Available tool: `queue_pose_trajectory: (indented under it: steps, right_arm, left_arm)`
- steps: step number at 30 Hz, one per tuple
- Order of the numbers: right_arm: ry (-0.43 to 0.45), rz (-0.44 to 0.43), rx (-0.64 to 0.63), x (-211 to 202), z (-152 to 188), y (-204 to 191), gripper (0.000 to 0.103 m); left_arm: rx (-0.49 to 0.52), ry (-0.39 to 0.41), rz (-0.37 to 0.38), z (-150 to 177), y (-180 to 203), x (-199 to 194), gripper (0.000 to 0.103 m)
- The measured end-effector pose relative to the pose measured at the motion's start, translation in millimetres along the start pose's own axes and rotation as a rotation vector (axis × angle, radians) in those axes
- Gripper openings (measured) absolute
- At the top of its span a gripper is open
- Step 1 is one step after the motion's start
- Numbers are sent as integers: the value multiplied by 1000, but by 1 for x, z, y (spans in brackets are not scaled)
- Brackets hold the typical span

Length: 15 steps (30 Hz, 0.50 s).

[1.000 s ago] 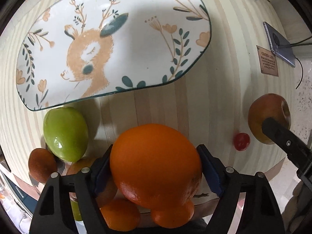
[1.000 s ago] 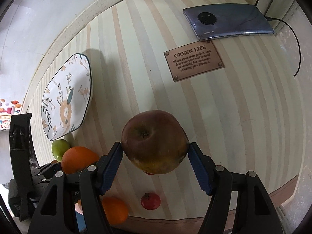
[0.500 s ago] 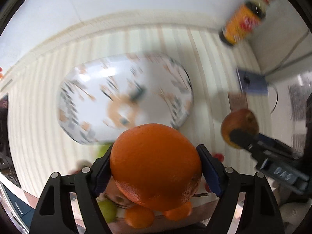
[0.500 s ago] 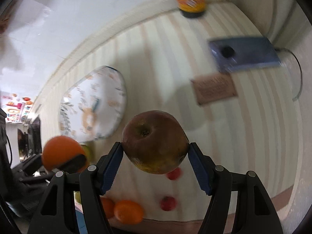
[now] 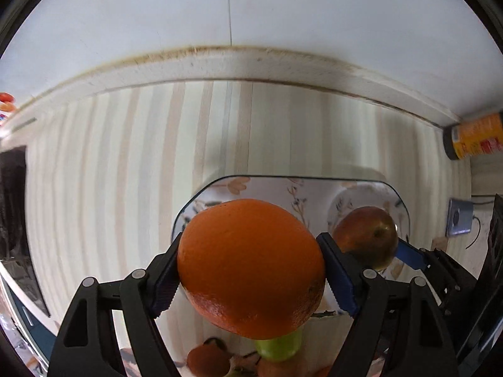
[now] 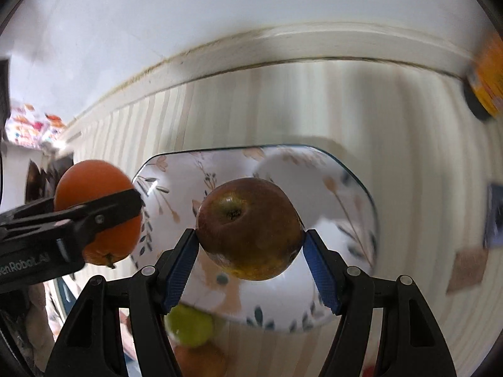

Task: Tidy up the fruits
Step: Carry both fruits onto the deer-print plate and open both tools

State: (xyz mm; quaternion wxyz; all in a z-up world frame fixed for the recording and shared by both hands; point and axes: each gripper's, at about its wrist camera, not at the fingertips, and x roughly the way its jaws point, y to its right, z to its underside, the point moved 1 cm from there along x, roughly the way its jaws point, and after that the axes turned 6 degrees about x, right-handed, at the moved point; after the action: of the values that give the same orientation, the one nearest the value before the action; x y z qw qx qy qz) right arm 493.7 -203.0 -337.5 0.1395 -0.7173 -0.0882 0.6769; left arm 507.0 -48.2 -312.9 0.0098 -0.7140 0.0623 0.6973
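My left gripper (image 5: 251, 270) is shut on a large orange (image 5: 251, 267) and holds it in the air above the near left part of the white deer-pattern plate (image 5: 283, 188). My right gripper (image 6: 250, 245) is shut on a red-brown apple (image 6: 250, 229) and holds it above the plate (image 6: 339, 188). The apple (image 5: 366, 235) shows to the right in the left wrist view, and the orange (image 6: 97, 207) shows at the left in the right wrist view. A green fruit (image 6: 188, 326) lies on the table by the plate's near edge.
The striped table (image 5: 125, 172) meets a white wall at the back. An orange-labelled bottle (image 5: 474, 139) stands at the back right. A phone (image 5: 459, 216) and a brown sign (image 6: 467, 265) lie to the right. Small brown and orange fruits (image 5: 207, 359) lie near the front edge.
Both grippers have risen and tilted up with their fruit. They moved in over the plate, which now sits lower and smaller in both views, with the wall filling the top.
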Motion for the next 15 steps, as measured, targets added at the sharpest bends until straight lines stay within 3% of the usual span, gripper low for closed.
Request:
queue_pose_trajectory:
  steps: [8,15]
  right_arm:
    - [-61,18,-46,19,-18,-12,71]
    - [-97,16,-22,26,-21,-9,73]
  left_arm:
    - [-42,-121,67,-7,-9,40,79]
    - [-42,-144,35,-7,-6,54,80]
